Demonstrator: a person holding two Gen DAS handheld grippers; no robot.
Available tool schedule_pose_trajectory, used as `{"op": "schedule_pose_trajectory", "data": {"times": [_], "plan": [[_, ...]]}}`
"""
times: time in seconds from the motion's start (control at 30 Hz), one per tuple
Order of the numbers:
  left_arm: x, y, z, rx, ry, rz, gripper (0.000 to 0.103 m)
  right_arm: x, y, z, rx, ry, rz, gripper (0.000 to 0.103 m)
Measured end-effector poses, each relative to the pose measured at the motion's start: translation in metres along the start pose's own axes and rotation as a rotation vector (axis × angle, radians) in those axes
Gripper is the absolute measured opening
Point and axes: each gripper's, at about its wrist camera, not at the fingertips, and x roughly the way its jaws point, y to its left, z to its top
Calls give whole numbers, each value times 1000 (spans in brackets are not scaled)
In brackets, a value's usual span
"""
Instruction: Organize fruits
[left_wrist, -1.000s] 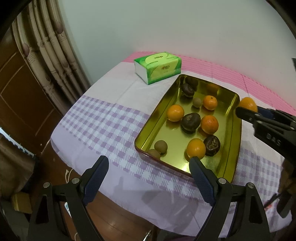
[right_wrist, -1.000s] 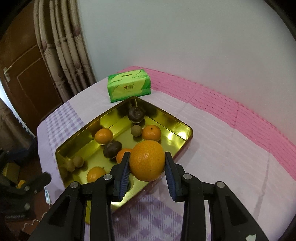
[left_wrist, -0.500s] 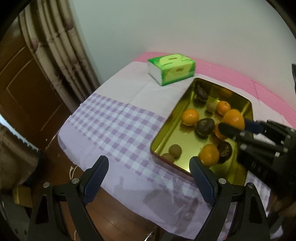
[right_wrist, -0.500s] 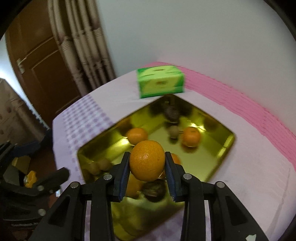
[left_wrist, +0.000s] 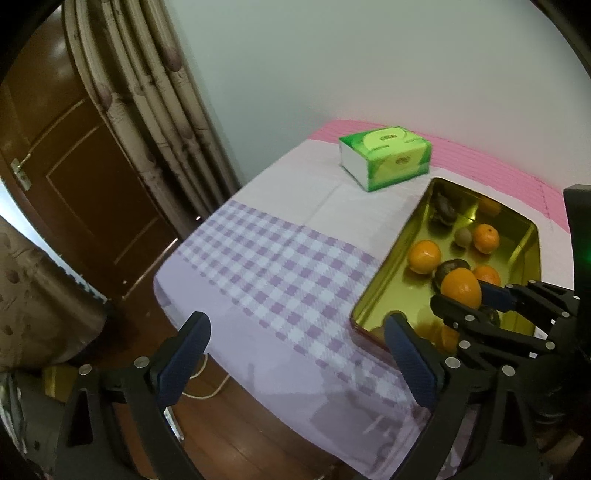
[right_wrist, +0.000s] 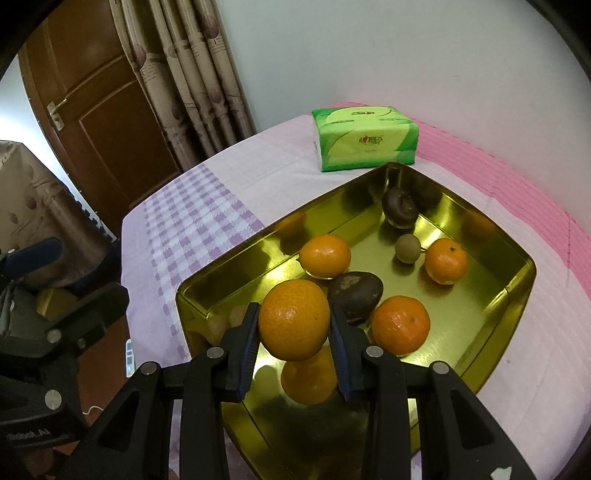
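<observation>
My right gripper (right_wrist: 294, 341) is shut on an orange (right_wrist: 294, 319) and holds it above the near end of the gold tray (right_wrist: 517, 291). Several oranges, two dark wrinkled fruits (right_wrist: 355, 295) and a small brown-green fruit (right_wrist: 407, 248) lie in the tray. From the left wrist view the held orange (left_wrist: 461, 288) and the right gripper (left_wrist: 476, 301) hang over the tray (left_wrist: 391, 266) at the right. My left gripper (left_wrist: 295, 356) is over the table's near-left edge, its jaws opening with nothing between them.
A green tissue pack (right_wrist: 365, 138) lies on the tablecloth behind the tray. The checked purple cloth (left_wrist: 280, 269) spreads left of the tray. Curtains (left_wrist: 147, 103) and a brown door (left_wrist: 70, 177) stand beyond the table's left edge.
My right gripper carried the orange from beside the tray's right rim to above its near end. The left gripper swung left, so the tray slid to the right of its view.
</observation>
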Motion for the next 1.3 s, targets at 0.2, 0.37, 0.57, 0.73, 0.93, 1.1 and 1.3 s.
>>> {"op": "schedule_pose_trajectory", "data": {"times": [0.2, 0.37, 0.57, 0.73, 0.93, 1.1, 1.3], "plan": [[4, 3, 1, -11, 9, 13, 96, 5, 1, 4, -6, 3, 9, 33], [6, 1, 1, 2, 13, 16, 96, 9, 0, 5, 2, 5, 16, 33], [8, 0, 1, 5, 18, 13, 97, 5, 0, 7, 9, -17, 38, 34], [8, -3, 0, 12, 22, 2, 97, -8, -2, 7, 22, -55, 29, 34], [3, -9, -1, 37, 13, -41, 97, -45, -2, -3, 11, -143, -57, 36], [-8, -15, -1, 54, -10, -111, 97, -94, 0, -21, 10, -275, -214, 65], [-23, -23, -1, 87, -49, -153, 97, -144, 2, -37, 18, -394, -339, 82]]}}
